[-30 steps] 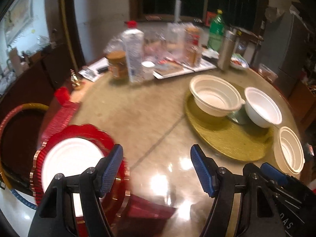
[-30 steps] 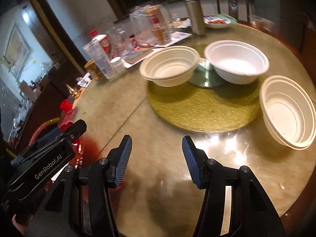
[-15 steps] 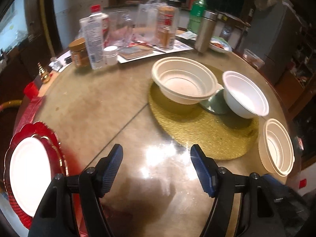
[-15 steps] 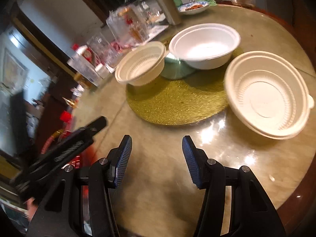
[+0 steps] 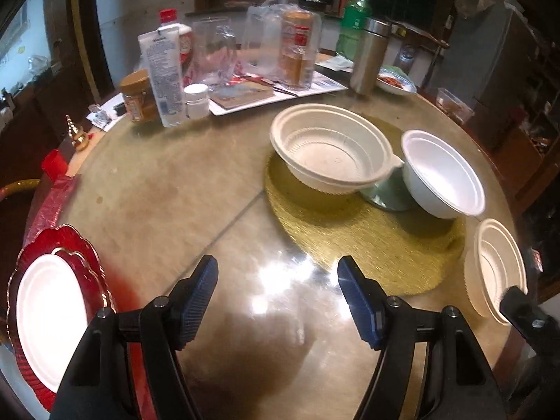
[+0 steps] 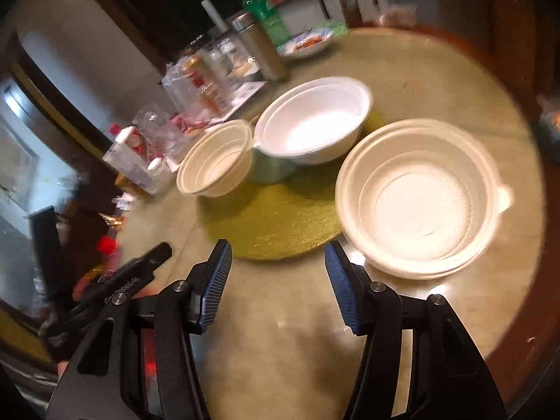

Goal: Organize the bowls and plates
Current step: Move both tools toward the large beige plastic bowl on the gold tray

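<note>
A cream ribbed bowl and a white smooth bowl sit on a gold round mat. Another cream bowl stands off the mat at the table's right edge; it is close ahead of my right gripper in the right wrist view. A white plate lies on a red scalloped plate at the near left. My left gripper is open and empty above bare table. My right gripper is open and empty, just short of the near cream bowl.
Bottles, jars, a steel flask and papers crowd the table's far side. A small green dish lies between the two bowls on the mat. A food dish stands at the back right. The round table edge is near right.
The left view has swung right from the red plate toward the bowls. The right gripper has moved right and closer to the near cream bowl. Both jaws stay open.
</note>
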`<state>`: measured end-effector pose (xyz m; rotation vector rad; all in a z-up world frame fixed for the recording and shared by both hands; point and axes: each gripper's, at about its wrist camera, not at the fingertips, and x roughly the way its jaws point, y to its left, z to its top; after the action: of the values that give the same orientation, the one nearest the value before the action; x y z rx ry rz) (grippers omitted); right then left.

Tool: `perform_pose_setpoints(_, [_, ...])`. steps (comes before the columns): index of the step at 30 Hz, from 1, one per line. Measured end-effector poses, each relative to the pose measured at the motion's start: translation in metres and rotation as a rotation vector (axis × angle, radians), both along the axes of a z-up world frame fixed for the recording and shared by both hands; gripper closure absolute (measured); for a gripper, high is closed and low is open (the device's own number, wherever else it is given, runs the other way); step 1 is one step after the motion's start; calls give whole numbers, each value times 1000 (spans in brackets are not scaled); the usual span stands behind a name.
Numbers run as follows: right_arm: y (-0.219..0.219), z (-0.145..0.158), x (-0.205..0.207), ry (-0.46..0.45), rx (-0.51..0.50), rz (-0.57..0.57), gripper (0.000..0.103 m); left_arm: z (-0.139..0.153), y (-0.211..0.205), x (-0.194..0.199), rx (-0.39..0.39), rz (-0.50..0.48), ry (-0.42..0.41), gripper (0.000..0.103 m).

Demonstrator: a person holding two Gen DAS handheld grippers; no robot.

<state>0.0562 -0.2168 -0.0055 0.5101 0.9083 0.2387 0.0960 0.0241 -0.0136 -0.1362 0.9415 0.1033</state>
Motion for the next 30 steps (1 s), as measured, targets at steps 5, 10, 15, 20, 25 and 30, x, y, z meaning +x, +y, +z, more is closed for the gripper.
perform_pose_setpoints(5, [22,-12,34,33,-3,36,38,-1,14,22,14,56,9,32])
perform_pose_setpoints(10, [39,-31,56,56,113,70,38,0,26,44,14,112,19,32])
perform_pose_setpoints(15, [48,-35,61,72,125,86,38,-6,29,58,11,142,37,32])
perform_pose_setpoints(20, [45,-35,68,74,133,83,38,-14,27,69,5,149,66,32])
perform_pose_setpoints(25, [43,-37,79,90,142,69,38,-15,26,78,5,155,72,32])
perform_pose_setpoints(30, [44,-39,91,109,169,69,38,-15,26,85,4,158,73,32])
